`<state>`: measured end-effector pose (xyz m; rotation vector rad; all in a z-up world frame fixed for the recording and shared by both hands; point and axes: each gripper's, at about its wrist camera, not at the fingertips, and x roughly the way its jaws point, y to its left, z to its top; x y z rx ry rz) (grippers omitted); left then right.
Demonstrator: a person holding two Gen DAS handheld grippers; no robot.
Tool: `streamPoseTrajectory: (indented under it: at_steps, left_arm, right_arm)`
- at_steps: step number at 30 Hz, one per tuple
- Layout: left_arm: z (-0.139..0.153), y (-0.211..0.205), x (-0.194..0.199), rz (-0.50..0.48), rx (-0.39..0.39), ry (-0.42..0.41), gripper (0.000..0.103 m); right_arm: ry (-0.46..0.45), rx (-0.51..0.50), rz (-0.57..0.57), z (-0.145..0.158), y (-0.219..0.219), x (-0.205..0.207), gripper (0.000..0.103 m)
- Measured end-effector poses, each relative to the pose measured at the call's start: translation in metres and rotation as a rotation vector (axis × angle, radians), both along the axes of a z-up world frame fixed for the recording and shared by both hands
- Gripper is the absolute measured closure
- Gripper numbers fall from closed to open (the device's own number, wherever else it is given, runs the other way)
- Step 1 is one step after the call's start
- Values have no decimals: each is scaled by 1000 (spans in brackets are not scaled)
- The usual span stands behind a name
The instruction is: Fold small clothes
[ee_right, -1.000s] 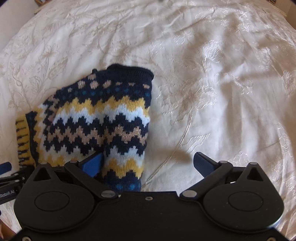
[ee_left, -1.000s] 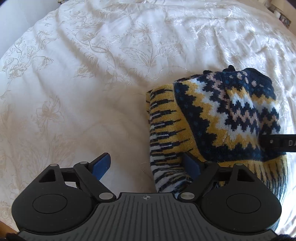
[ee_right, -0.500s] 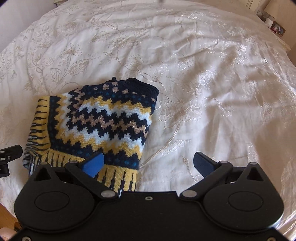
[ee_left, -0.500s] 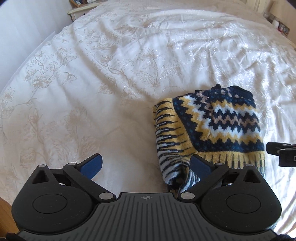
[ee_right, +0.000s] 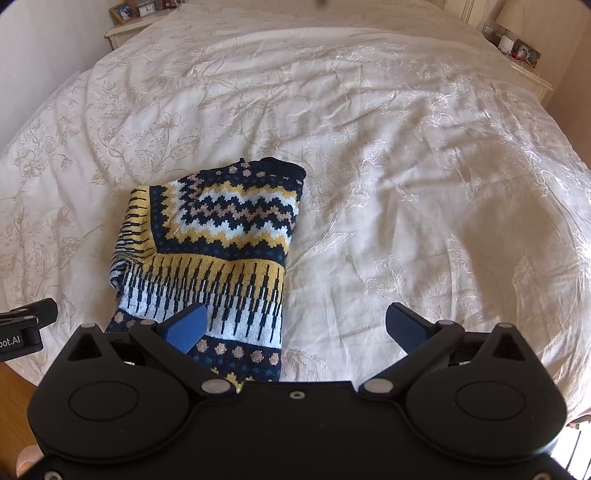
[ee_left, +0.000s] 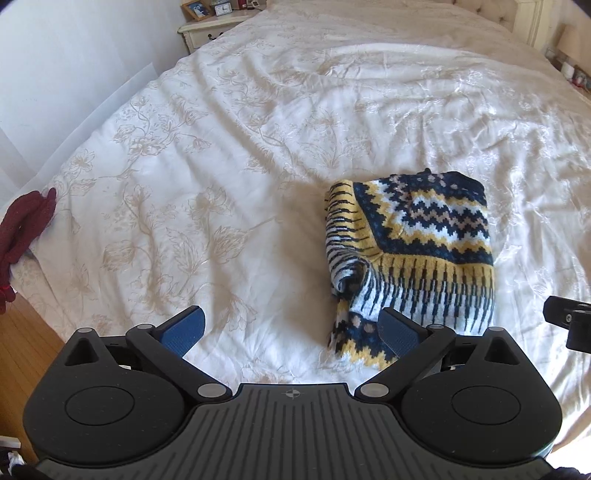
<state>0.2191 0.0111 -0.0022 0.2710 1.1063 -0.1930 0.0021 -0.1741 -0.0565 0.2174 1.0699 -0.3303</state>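
A small knitted sweater (ee_left: 413,251) with navy, yellow and white zigzag bands lies folded into a compact rectangle on the white floral bedspread (ee_left: 221,184). It also shows in the right wrist view (ee_right: 214,251). My left gripper (ee_left: 291,330) is open and empty, raised above the bed, with its right finger over the sweater's near left corner. My right gripper (ee_right: 295,326) is open and empty, raised above the sweater's near right edge. Each gripper's tip shows at the edge of the other's view.
A dark red garment (ee_left: 22,229) hangs at the bed's left edge. Nightstands with frames and a clock stand at the far left (ee_left: 207,22) and far right (ee_right: 524,55). Wooden floor (ee_left: 22,332) shows at the lower left.
Both grippers have pulled back and up from the sweater, staying open. The sweater lies folded and looks smaller in both views.
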Motion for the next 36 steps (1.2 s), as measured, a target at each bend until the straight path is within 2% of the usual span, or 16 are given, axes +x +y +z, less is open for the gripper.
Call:
streamPoseTrajectory:
  at_steps: [2,6,18,36]
  left_arm:
    - [2,0,-6,22,25,1,2]
    - [5,-1,-17,8,81,1,2]
    - [6,0,-36,-19,59,32,2]
    - [9,-3,-50,-33,59,56,2]
  right_arm:
    - [6,23,-7,2,1,-7,1]
    - [23,54,-7,2,5,-18,1]
    - [63,78,-7,2,15,-32,1]
    - [46,57,-10,6,10,-39,1]
